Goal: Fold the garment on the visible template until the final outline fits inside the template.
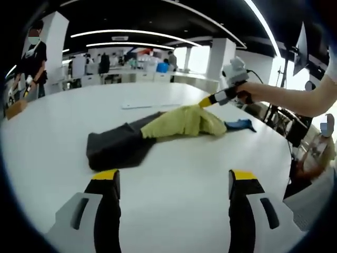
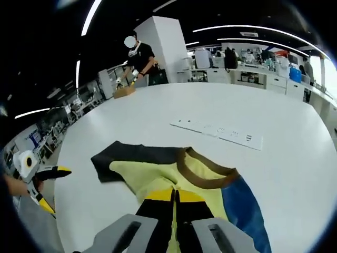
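On the white table [image 1: 52,158], keep your right gripper [image 2: 175,197] clamped on the garment [image 1: 181,122] and bring the open left gripper [image 1: 174,184] to its dark end.

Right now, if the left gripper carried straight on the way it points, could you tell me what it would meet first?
Most likely the dark part of the garment. The left gripper hovers open over bare white table, jaws aimed at the cloth's near edge. Depth is unclear; a steep downward tilt would meet the table first.

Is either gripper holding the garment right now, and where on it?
The right gripper is shut on the garment, pinching its yellow part just below the brown collar. The left gripper is open, holding nothing.
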